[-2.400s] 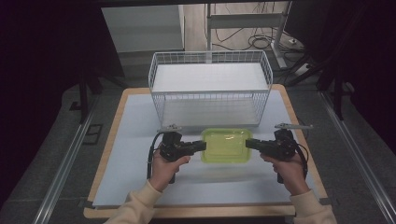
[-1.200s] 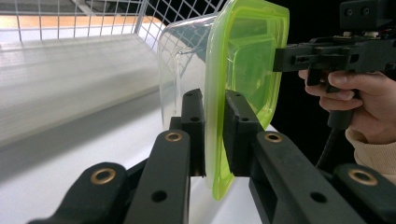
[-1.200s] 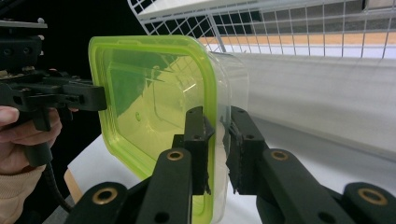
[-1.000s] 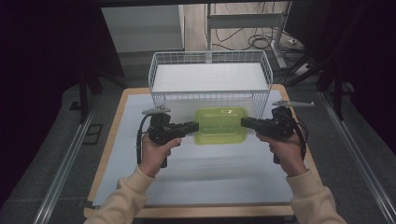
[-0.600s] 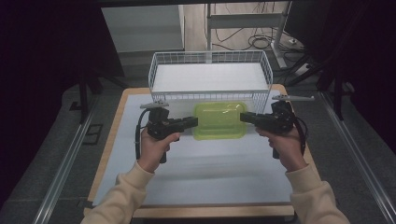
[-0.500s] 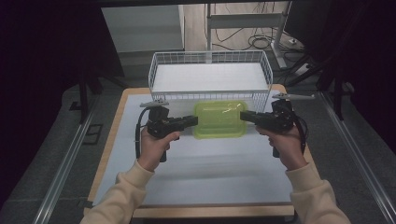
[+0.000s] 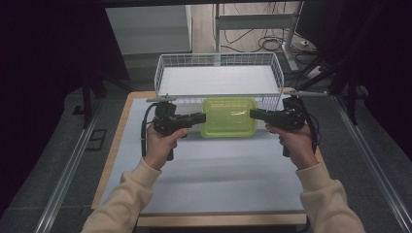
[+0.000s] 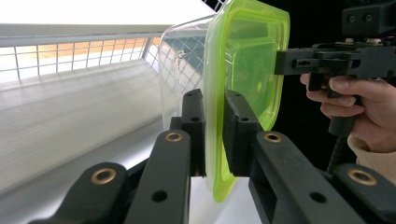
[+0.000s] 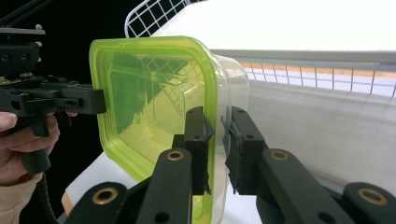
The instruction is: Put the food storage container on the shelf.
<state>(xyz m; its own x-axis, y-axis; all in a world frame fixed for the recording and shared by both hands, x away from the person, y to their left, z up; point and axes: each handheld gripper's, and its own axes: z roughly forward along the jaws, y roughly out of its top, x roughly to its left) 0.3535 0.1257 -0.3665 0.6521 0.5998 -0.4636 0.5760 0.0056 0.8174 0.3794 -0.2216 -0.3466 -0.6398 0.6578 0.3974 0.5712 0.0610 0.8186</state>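
Note:
A clear plastic container with a lime-green lid (image 7: 229, 116) hangs in the air just in front of the white wire basket (image 7: 218, 80). My left gripper (image 7: 201, 118) is shut on the lid's left rim, its pads pinching the green edge (image 8: 215, 135). On the opposite side my right gripper (image 7: 253, 114) is shut on the right rim (image 9: 215, 144). In the left gripper view the container (image 8: 243, 70) stands edge-on, with the other gripper (image 8: 327, 60) beyond it. In the right gripper view the lid (image 9: 154, 98) faces left, toward the other gripper (image 9: 51, 100).
The basket has a white floor with nothing in it and stands at the back of the wooden-edged board (image 7: 121, 126) covered by a white mat (image 7: 209, 179). Metal rails (image 7: 68, 170) run along both sides. Cables and a stand (image 7: 257, 29) lie behind the basket.
Both grippers have carried the container up off the mat and back toward the basket's front wall. The grip on both rims is unchanged.

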